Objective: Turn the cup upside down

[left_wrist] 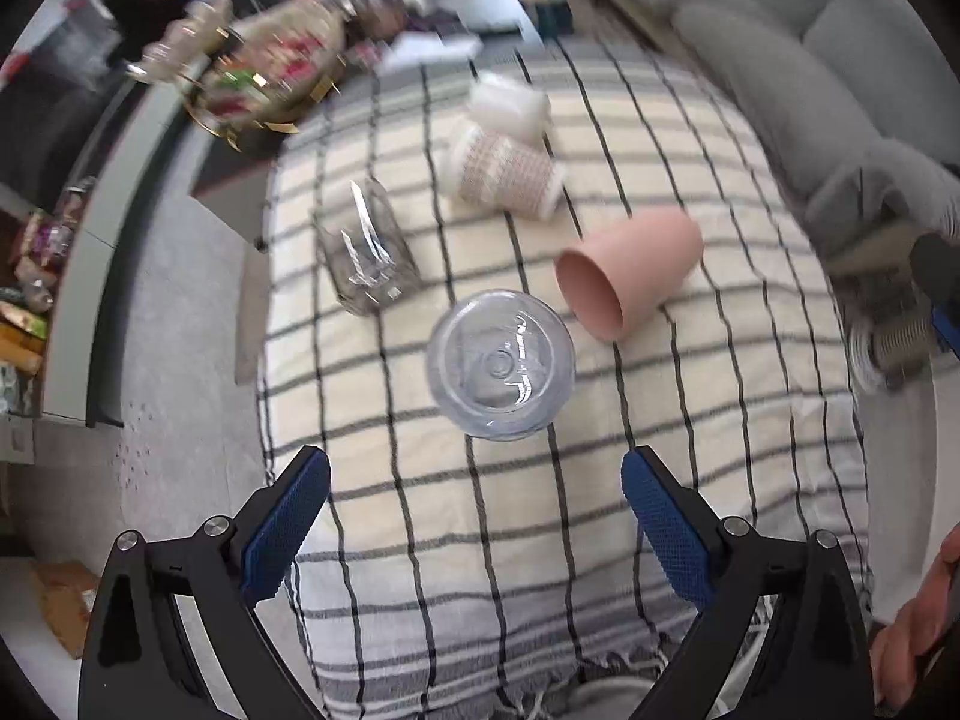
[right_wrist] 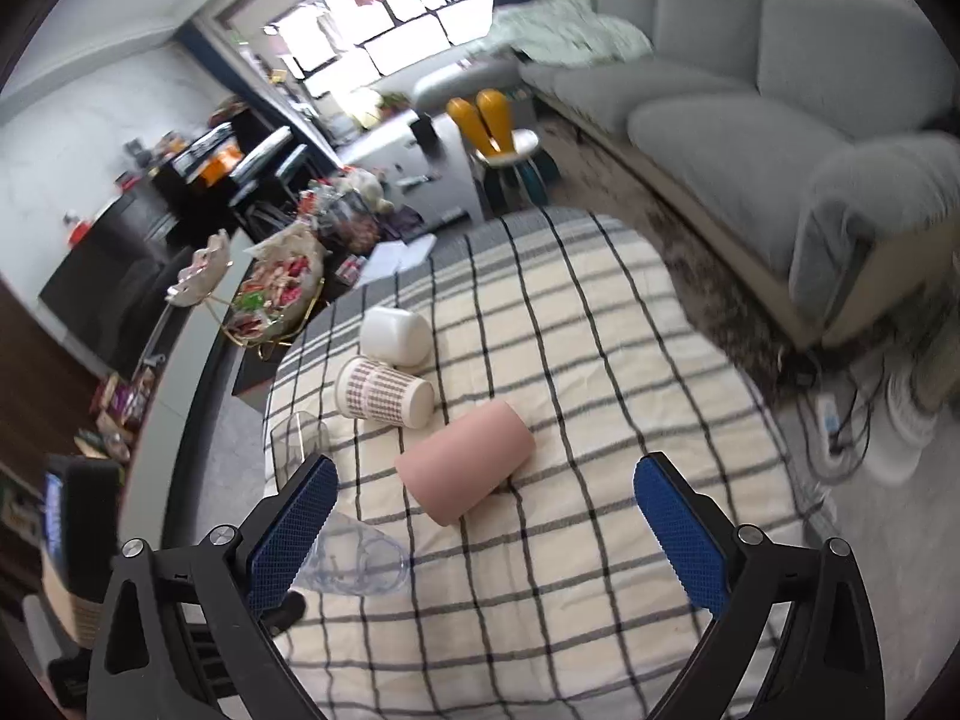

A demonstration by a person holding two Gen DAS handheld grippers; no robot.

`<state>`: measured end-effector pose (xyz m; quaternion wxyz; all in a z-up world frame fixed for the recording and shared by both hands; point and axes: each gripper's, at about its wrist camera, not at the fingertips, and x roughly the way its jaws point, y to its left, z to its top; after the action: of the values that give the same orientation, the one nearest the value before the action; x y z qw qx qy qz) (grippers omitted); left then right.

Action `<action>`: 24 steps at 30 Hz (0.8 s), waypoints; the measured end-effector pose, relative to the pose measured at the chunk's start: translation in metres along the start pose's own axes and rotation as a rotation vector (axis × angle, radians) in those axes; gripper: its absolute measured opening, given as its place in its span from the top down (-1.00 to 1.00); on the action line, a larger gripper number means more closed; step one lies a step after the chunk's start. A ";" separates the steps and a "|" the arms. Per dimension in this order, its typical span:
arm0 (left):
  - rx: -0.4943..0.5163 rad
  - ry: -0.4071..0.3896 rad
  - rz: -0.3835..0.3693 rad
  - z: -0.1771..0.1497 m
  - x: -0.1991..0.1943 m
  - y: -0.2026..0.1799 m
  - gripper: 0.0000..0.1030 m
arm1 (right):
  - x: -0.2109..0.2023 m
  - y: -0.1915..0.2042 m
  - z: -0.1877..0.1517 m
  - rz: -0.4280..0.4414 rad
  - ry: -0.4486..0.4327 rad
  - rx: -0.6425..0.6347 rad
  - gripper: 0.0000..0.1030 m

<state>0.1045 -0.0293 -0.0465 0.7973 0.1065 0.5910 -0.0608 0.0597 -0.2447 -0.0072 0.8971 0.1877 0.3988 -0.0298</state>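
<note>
Spread jaws, clear cup (left_wrist: 501, 365) just ahead

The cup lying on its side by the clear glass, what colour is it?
Plain pink plastic cup, clearest in the left wrist view.

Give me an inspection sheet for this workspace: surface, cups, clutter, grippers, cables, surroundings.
Surface: cream checked cloth covering the table.
Job's things: clear round plastic cup standing; pink plastic cup, patterned paper cup and white cup lying on their sides; clear square glass, pose unclear.
Clutter: nothing seen on the cloth besides cups.
Grippers: left gripper open, empty, near the clear round cup; right gripper open, empty, near the pink cup.
Cables: cords on the floor.
Surroundings: grey sofa, snack basket.
</note>
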 end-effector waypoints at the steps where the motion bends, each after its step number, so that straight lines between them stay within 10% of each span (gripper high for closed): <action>1: -0.008 -0.031 0.010 -0.005 -0.005 0.000 -0.93 | -0.006 0.004 -0.002 -0.005 -0.019 -0.026 -0.94; 11: -0.142 -0.383 0.114 -0.061 -0.051 0.010 -0.93 | -0.047 0.026 -0.034 -0.083 -0.171 -0.218 -0.98; 24: -0.297 -0.559 0.147 -0.105 -0.070 0.026 -0.98 | -0.057 0.017 -0.060 -0.115 -0.188 -0.207 -0.98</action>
<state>-0.0077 0.0195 -0.0064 0.9378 0.0107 0.3425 0.0567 -0.0178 -0.2128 0.0032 0.9418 0.0675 0.3242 -0.0575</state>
